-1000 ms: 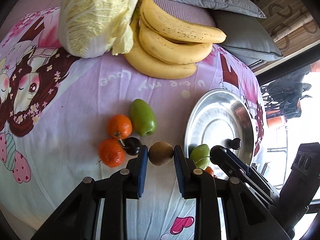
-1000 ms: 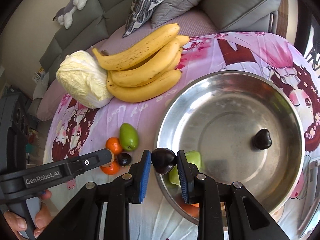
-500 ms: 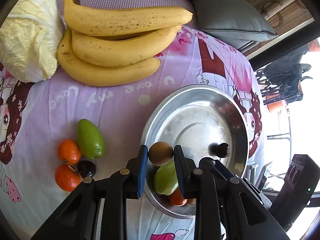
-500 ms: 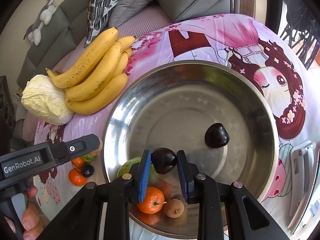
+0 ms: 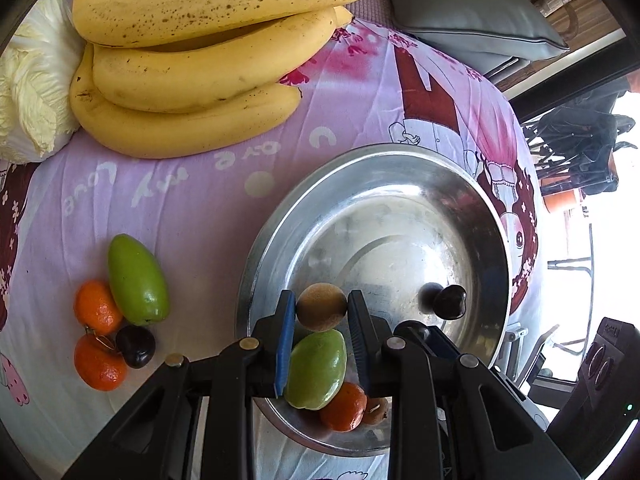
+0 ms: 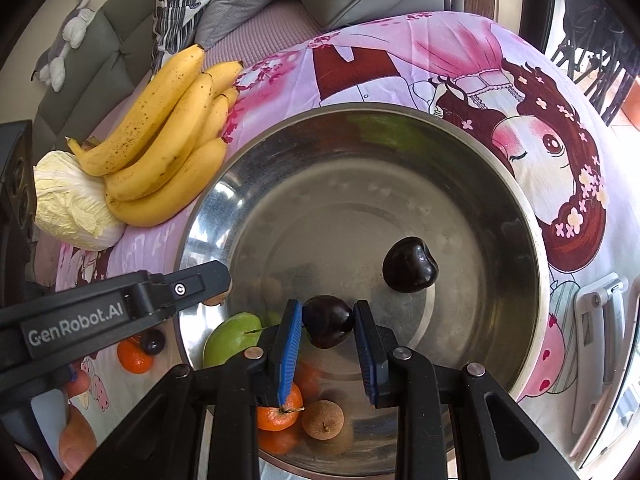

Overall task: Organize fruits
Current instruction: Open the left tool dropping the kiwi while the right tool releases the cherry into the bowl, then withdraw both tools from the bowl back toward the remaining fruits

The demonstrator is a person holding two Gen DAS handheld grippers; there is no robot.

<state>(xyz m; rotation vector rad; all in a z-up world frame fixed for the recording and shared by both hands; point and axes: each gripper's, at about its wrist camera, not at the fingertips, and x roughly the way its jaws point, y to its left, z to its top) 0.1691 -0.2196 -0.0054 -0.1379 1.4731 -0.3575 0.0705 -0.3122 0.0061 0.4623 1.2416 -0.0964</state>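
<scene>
My left gripper (image 5: 321, 312) is shut on a small brown round fruit (image 5: 321, 306), held over the near left part of the steel bowl (image 5: 460, 188). My right gripper (image 6: 328, 322) is shut on a dark cherry (image 6: 328, 321), held over the bowl (image 6: 532, 240). In the bowl lie a green fruit (image 6: 230, 338), an orange (image 6: 280, 412), a brown fruit (image 6: 322, 419) and a dark cherry (image 6: 410, 265). On the cloth to the left lie a green fruit (image 5: 137, 280), two oranges (image 5: 97, 306) and a cherry (image 5: 136, 346).
A bunch of bananas (image 5: 200, 60) and a cabbage (image 5: 28, 92) lie at the back left on the pink printed cloth (image 5: 180, 208). Grey cushions (image 5: 472, 12) stand behind. The left gripper's body (image 6: 100, 312) crosses the right wrist view at the bowl's left rim.
Both grippers moved forward over the bowl with their fruits still held. The left one came from the fruits on the cloth to the bowl's near left part.
</scene>
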